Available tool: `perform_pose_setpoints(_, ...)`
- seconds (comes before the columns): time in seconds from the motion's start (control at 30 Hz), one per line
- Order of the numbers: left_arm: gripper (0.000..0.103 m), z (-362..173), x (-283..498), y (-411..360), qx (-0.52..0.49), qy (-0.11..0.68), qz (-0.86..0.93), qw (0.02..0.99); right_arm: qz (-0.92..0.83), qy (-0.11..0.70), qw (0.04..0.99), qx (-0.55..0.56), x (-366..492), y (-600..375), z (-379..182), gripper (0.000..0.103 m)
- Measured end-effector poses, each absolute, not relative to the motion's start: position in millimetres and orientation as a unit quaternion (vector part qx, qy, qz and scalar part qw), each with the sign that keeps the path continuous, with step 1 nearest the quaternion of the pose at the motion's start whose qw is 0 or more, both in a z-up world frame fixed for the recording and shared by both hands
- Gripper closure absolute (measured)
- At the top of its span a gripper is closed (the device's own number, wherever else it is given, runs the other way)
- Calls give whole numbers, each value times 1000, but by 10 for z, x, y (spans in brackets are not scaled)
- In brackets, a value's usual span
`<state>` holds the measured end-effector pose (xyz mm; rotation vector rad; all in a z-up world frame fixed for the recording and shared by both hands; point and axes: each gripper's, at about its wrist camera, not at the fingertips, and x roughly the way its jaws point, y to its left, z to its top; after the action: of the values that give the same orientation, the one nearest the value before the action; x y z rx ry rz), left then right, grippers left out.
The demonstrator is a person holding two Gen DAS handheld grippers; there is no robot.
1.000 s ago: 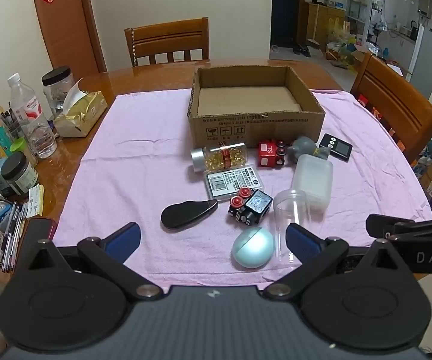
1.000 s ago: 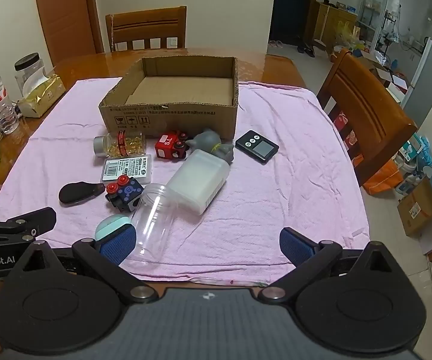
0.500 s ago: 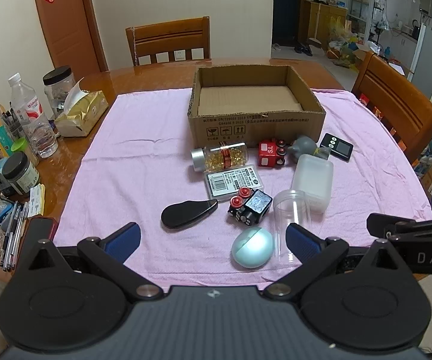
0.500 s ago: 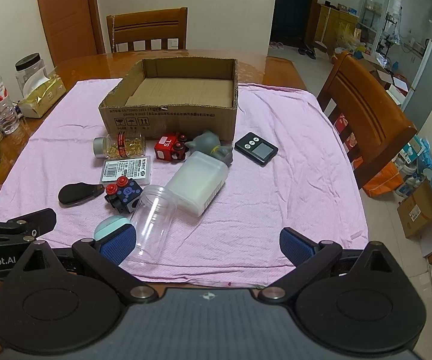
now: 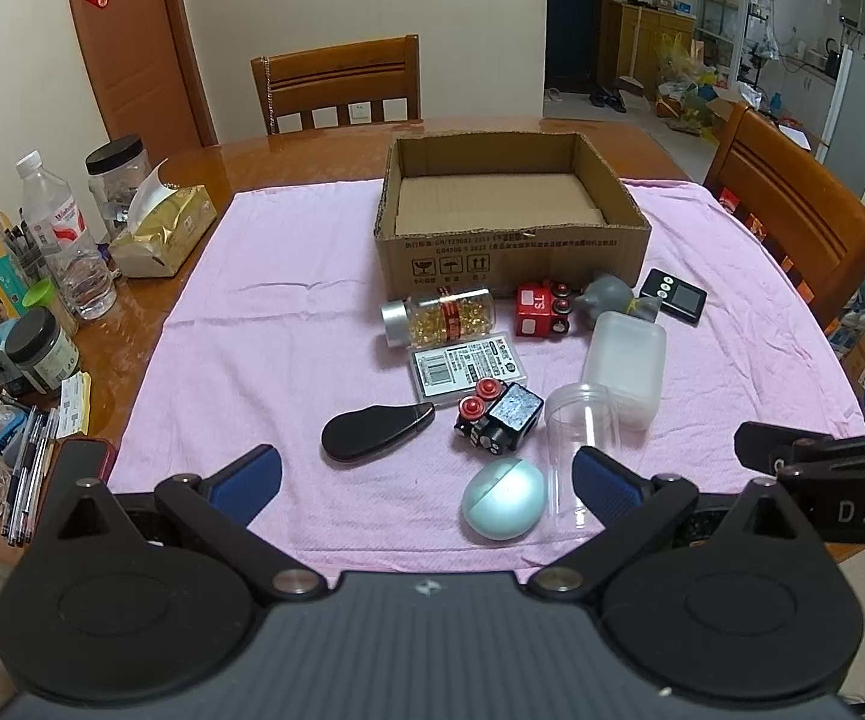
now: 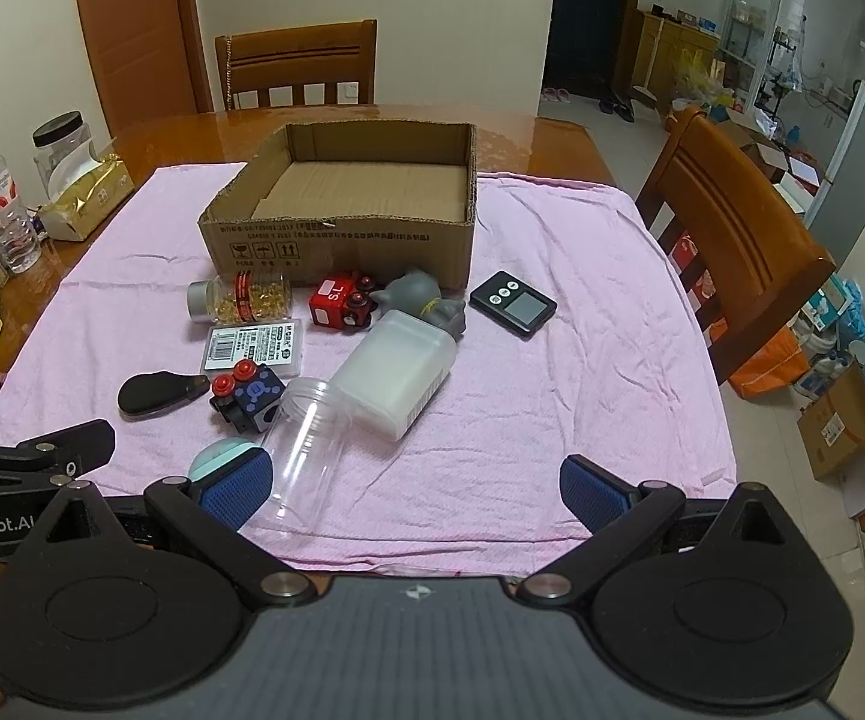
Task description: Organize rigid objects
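An empty cardboard box [image 5: 510, 252] stands on the pink cloth [image 5: 264, 324]. In front of it lie a pill bottle [image 5: 438, 317], a red toy car [image 5: 543, 309], a grey figure [image 5: 612, 297], a black timer [image 5: 672, 294], a card case [image 5: 465, 369], a white container [image 5: 627, 369], a clear jar [image 5: 576, 438], a black cube toy [image 5: 498, 417], a black flat case [image 5: 372, 432] and a teal egg [image 5: 504, 498]. My left gripper [image 5: 426, 480] is open, near the egg. My right gripper [image 6: 414, 486] is open at the cloth's front edge, by the clear jar [image 6: 306, 450].
Bottles, jars, a tissue pack [image 5: 162, 228] and pens crowd the table's left edge. Wooden chairs stand behind the table [image 5: 336, 84] and at the right [image 5: 792, 216]. Boxes sit on the floor at the right [image 6: 840, 420].
Both grippers have drifted very slightly; the objects on the cloth have not moved.
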<state>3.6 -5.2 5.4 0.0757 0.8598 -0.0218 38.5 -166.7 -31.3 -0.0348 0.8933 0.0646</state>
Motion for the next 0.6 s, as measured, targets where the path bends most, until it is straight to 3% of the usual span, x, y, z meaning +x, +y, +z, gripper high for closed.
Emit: perform_pose_setpoints(0.6, 1, 92, 68, -116, 37, 411, -8, 911, 42, 421, 906, -23, 415, -1724, -236, 0)
